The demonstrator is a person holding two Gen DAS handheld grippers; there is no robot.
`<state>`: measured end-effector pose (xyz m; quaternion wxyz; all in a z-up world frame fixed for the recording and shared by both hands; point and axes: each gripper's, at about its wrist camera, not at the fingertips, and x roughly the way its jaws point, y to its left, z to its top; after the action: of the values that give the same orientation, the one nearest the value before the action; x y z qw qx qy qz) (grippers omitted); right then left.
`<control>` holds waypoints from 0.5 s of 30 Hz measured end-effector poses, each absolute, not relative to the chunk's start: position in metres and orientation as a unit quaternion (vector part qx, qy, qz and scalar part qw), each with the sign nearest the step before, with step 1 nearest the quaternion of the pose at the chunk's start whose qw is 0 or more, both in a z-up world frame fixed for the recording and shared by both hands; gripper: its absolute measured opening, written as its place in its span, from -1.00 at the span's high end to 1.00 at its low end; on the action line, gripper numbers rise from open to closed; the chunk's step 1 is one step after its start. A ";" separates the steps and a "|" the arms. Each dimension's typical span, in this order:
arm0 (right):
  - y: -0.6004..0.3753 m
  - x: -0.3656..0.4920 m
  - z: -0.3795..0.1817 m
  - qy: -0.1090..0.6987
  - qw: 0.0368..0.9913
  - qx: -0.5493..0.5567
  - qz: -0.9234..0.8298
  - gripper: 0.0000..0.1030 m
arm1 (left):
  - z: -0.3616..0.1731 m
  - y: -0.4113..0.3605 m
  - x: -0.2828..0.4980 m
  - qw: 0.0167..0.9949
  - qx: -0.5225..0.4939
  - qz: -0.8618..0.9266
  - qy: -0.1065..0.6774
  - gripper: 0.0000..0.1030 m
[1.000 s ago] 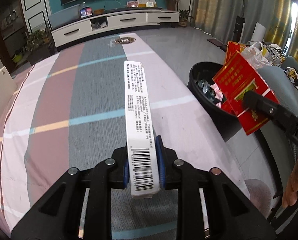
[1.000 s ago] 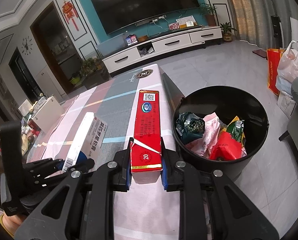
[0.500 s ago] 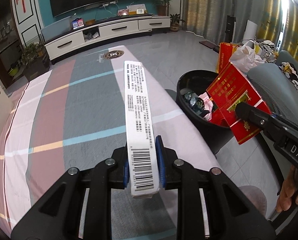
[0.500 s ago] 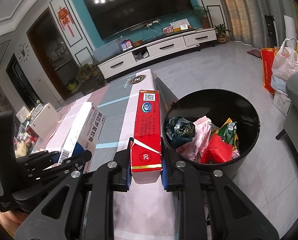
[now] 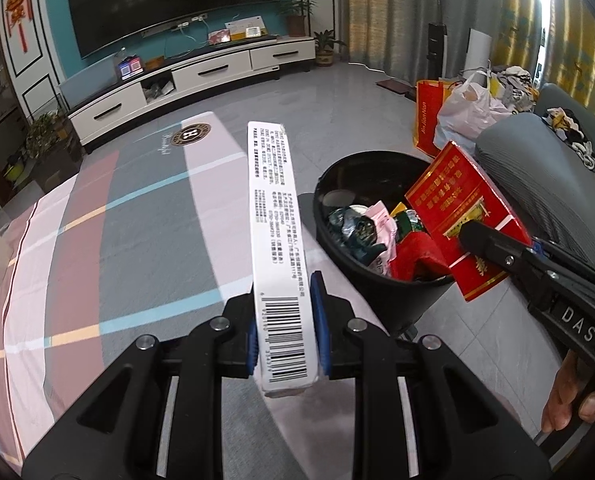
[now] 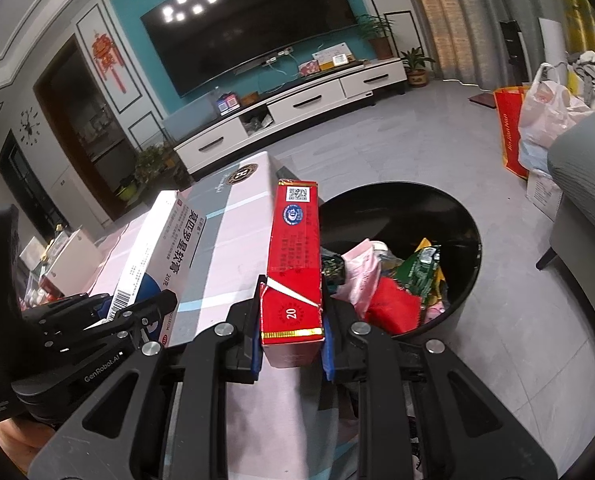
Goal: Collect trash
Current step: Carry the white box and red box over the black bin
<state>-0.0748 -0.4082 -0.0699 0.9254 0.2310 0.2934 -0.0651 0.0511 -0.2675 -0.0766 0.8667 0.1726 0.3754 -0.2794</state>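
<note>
Left wrist view: left hand-held gripper (image 5: 285,334) clamped on a white box (image 5: 275,232), held above the table (image 5: 145,216), left of the black bin (image 5: 381,280). Right hand-held gripper (image 6: 291,338) clamped on a red box (image 6: 295,256), its far end at the bin's near-left rim. Bin already holds wrappers (image 6: 377,280). Step in hand, judged: carrying both boxes to the bin. Next move: bring each box fully over the opening, then part the jaws; white box has farther to travel.
</note>
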 end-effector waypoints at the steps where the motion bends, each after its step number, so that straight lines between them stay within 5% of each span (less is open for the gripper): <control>1: -0.410 -0.075 -0.071 0.293 0.925 0.232 -0.067 0.55 | -0.077 -0.271 0.052 0.866 0.174 -0.282 0.376 0.55; 15: -0.442 -0.072 -0.091 0.296 0.917 0.252 -0.092 0.55 | -0.088 -0.321 0.063 0.854 0.204 -0.300 0.373 0.54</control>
<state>-0.0715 -0.4418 -0.0906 0.9170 0.2515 0.2957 -0.0916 0.0633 -0.3210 -0.0882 0.8537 0.2043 0.3732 -0.3003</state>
